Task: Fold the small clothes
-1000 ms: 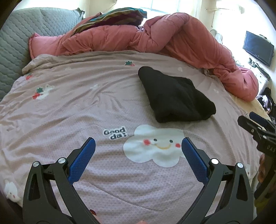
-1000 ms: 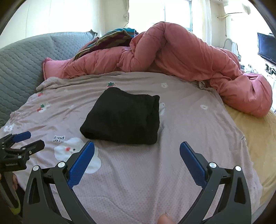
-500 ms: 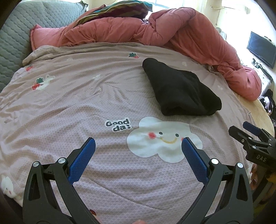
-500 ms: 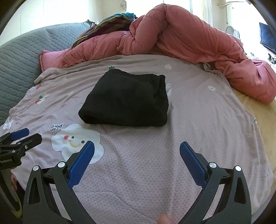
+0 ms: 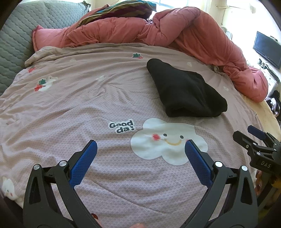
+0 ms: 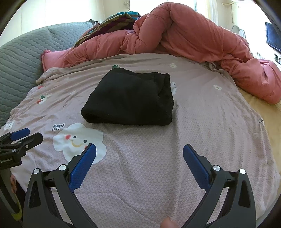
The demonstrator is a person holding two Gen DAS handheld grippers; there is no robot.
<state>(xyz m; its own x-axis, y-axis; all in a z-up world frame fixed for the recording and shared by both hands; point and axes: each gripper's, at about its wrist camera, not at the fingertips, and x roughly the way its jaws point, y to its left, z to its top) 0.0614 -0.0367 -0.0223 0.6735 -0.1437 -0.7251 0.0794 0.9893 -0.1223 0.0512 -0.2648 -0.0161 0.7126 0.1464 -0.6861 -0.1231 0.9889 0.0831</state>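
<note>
A black garment lies folded into a compact bundle on the mauve bed cover; it also shows in the right wrist view. My left gripper is open and empty, hovering over the cover near the white cloud print, well short of the garment. My right gripper is open and empty, above bare cover in front of the garment. Each gripper appears at the edge of the other's view: the right one, the left one.
A bunched pink duvet runs along the far side and right edge of the bed. A grey quilted headboard stands at the left. A striped cloth lies on the duvet. A dark screen hangs at right.
Both grippers have tilted and drawn slightly toward the bed, so the black garment sits lower and larger in both views. Both stay open. The garment itself has not moved.
</note>
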